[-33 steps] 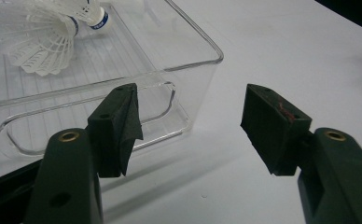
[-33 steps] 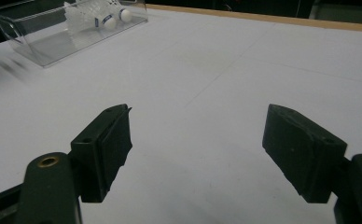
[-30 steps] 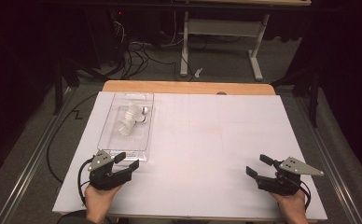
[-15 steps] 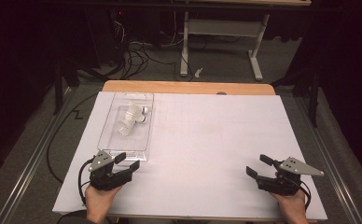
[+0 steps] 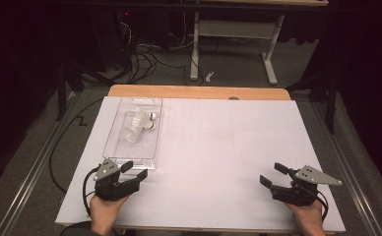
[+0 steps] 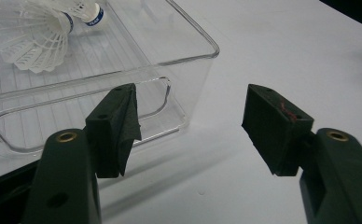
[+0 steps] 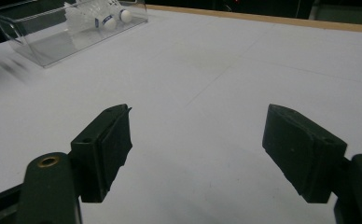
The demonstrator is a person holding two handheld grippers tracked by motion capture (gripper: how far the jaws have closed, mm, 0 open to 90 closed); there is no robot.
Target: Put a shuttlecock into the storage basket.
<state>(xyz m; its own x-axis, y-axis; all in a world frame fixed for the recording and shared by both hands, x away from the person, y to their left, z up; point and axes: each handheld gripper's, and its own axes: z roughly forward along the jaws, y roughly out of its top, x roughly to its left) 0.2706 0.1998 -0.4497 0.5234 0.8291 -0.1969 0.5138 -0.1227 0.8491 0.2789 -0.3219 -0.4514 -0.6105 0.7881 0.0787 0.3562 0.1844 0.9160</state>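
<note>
shuttlecocks waiting in a clear tray — both grippers spread wide and empty

the left gripper (image 5: 134, 173) sits at the near left of the table (image 5: 238, 147), jaws wide apart with nothing between them, just beside the near end of the clear plastic tray (image 5: 111, 142); the right gripper (image 5: 272, 176) rests well apart at the near right, equally wide and empty. two white shuttlecocks (image 6: 39, 32) lie on their sides toward the tray's far end, touching each other. they look very light, and the feathered skirts would likely crush or bend under a hard squeeze — the firm cork tip (image 7: 125, 15) or the banded collar behind it seems the safer hold, with gentle closure. the tray itself looks stiff, smooth and probably slippery.
</note>
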